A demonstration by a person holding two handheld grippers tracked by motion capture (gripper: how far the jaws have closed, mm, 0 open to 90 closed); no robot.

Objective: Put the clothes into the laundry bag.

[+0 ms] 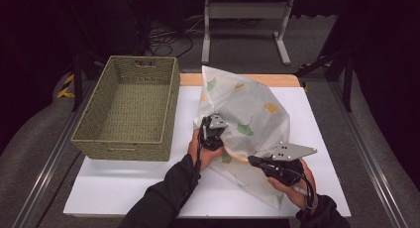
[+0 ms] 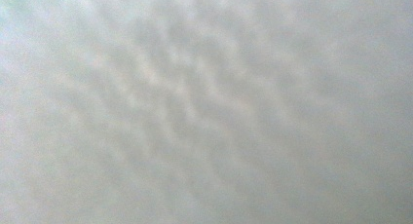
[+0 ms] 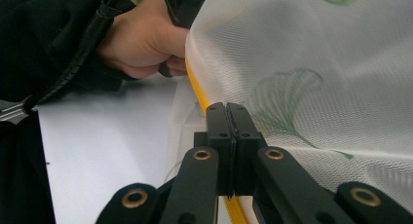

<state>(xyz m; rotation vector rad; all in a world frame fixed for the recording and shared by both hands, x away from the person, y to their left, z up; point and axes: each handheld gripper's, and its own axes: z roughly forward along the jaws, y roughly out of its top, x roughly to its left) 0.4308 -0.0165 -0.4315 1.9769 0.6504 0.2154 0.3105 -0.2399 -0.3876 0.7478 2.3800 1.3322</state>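
Now the woven basket (image 1: 130,109) stands at the left of the white surface (image 1: 114,181); beside it the left hand-held gripper (image 1: 212,131) reaches into the mesh bag (image 1: 247,114), its grip not visible, while the right hand-held gripper (image 1: 253,161) is clamped on the bag's yellow rim (image 3: 196,90)

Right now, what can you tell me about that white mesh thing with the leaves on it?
The mesh bag looks like a thin, see-through white net printed with green and yellow ginkgo leaves, edged by a yellow rim. It stands puffed up in a peak on the white table, beside the woven basket. The right gripper is clamped on its rim, and the left gripper reaches in at its opening.
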